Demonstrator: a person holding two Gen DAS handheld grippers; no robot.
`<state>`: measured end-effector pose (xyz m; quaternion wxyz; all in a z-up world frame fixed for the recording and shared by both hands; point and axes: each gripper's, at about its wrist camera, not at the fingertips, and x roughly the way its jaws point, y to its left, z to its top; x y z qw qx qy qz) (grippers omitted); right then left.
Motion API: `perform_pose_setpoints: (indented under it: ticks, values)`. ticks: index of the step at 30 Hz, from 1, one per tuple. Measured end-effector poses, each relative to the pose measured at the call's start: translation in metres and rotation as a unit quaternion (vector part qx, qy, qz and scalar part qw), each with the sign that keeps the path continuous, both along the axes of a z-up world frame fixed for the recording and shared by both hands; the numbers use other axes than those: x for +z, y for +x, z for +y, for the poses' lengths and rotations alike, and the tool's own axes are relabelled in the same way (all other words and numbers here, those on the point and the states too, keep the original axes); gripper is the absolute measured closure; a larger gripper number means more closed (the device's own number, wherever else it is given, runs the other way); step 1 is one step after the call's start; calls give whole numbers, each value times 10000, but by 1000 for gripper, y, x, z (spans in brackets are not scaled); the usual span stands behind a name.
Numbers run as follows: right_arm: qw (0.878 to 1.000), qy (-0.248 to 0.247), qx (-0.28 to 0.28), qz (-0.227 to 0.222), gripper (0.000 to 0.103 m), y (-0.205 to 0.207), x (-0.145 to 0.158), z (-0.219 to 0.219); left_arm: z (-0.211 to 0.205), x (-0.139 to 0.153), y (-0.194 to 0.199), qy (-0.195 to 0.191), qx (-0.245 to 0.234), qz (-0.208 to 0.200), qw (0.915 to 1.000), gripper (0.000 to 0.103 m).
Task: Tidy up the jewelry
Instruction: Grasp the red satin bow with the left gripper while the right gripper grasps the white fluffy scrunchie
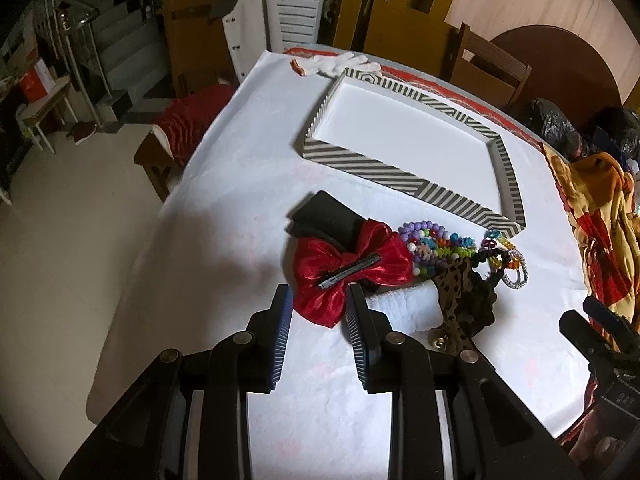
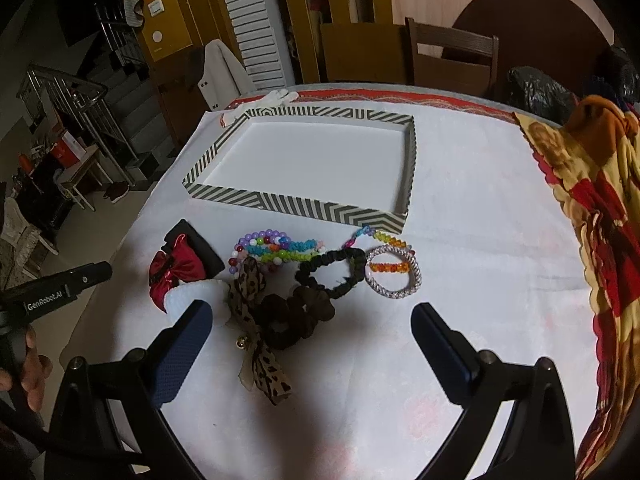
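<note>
Both wrist cameras are looking down and forward across the white-clothed table (image 1: pixel 224 184) toward the shallow striped cardboard tray (image 1: pixel 460 199), each close above the cloth. The left camera is viewing from the tray's left, the right one more squarely; both share that tray (image 2: pixel 280 200).

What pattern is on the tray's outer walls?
Dark grey and white diagonal stripes on the shallow rectangular tray; clearest in the right wrist view.

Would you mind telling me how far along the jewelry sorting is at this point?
Nothing looks done: the striped tray holds nothing. Nothing is in hand; the left gripper is open just short of the red bow, and the right gripper is open. All remains: the bow, beaded bracelets, black scrunchie, silver bangle, leopard ribbon.
</note>
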<state>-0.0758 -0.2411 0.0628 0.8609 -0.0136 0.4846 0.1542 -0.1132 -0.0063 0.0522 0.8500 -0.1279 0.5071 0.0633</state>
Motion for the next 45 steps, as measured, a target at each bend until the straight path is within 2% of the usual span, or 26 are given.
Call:
perform_pose_setpoints:
  ticks: [15, 31, 36, 40, 45]
  values:
    - [9992, 98, 353, 180, 1, -4, -6, 19, -2, -7, 8, 52, -116, 97, 9999, 79]
    - [9915, 596, 1037, 516, 1, -8, -18, 55, 11, -18, 12, -83, -209, 194, 9996, 79]
    - [9889, 670, 1203, 563, 7, -9, -22, 67, 17, -19, 15, -150, -245, 215, 9994, 79]
    - [9829, 995, 1312, 822, 14, -9, -36, 76, 18, -23, 22, -195, -582, 219, 9979, 76]
    - [9775, 1114, 1356, 1166, 15, -8, -58, 88, 22, -34, 31, -491, -979, 345, 9934, 73]
